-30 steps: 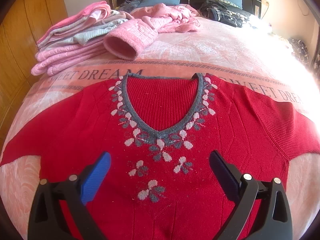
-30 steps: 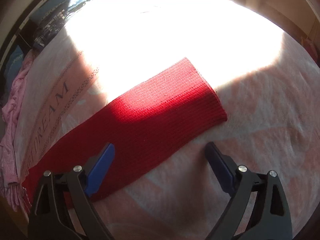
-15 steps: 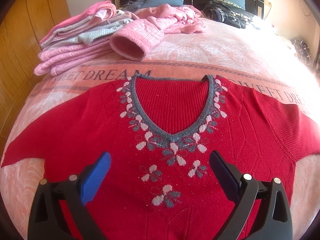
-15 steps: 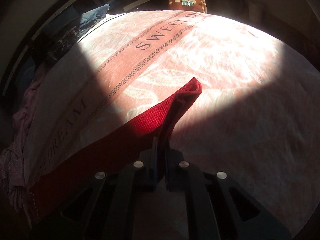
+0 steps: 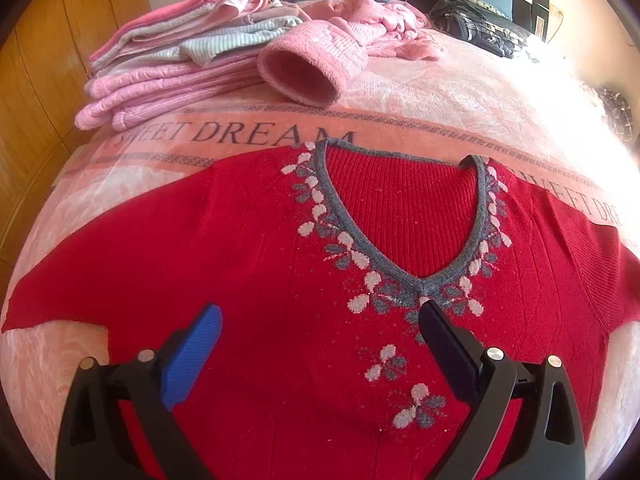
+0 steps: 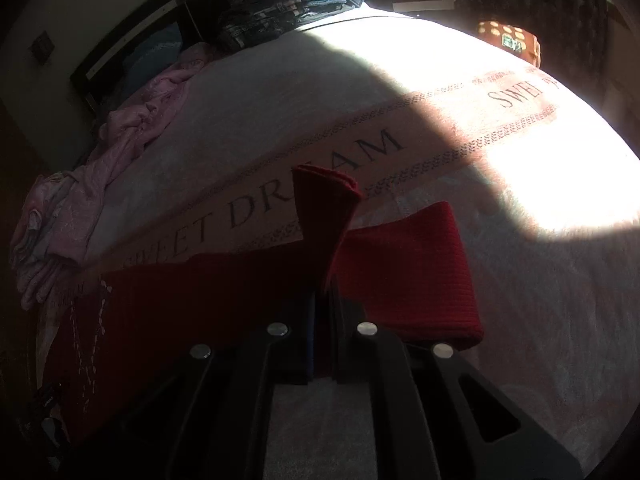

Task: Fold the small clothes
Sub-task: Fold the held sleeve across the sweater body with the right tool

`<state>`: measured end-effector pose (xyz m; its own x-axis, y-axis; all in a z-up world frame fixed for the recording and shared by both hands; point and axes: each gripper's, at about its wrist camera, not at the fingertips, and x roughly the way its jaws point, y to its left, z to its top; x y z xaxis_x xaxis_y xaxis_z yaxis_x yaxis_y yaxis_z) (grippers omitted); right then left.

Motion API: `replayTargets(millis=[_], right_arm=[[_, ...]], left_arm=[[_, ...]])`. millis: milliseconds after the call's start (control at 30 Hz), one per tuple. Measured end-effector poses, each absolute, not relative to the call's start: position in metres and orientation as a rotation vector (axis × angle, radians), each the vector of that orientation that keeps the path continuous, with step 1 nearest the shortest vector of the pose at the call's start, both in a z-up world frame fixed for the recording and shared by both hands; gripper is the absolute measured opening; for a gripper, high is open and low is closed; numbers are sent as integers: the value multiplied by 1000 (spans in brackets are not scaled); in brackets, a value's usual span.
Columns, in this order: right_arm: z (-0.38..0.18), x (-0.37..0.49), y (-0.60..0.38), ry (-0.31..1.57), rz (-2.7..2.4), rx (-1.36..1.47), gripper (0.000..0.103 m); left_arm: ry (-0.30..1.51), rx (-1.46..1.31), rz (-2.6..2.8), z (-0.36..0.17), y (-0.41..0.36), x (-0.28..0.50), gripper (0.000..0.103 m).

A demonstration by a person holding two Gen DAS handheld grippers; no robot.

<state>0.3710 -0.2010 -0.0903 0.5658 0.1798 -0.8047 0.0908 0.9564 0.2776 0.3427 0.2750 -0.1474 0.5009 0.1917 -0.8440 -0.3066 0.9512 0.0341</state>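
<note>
A red V-neck sweater with a grey collar and a flower pattern lies flat, front up, on the pink bedspread. My left gripper hovers open over its chest, nothing between the fingers. In the right wrist view my right gripper is shut on the red sweater's sleeve; the cuff end stands up from the jaws, lifted and doubled back toward the sweater's body, which lies in shadow at the left.
A stack of folded pink and grey clothes sits at the back left, a pink rolled garment beside it. A loose pink pile, dark clothes and blue pillows lie by the headboard. A wooden wardrobe stands left.
My right gripper went from open over the flat sleeve to shut on it, then lifted the cuff and carried it back toward the body. The left gripper drifted left, still open.
</note>
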Motion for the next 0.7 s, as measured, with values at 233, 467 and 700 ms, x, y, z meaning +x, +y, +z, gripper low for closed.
replayTargets(millis=[233,467,700], right_arm=[[-80,370,-80,999,310,222,4],[-77,361,11,1032,515,219,4],[-91,361,69,1083,601,204,4]], left_arm=[[1008,-132,274,-147,287,338,99],[1016,-160,245,-146,296,332,99],[1012,-166,244,-144,310,328,99]])
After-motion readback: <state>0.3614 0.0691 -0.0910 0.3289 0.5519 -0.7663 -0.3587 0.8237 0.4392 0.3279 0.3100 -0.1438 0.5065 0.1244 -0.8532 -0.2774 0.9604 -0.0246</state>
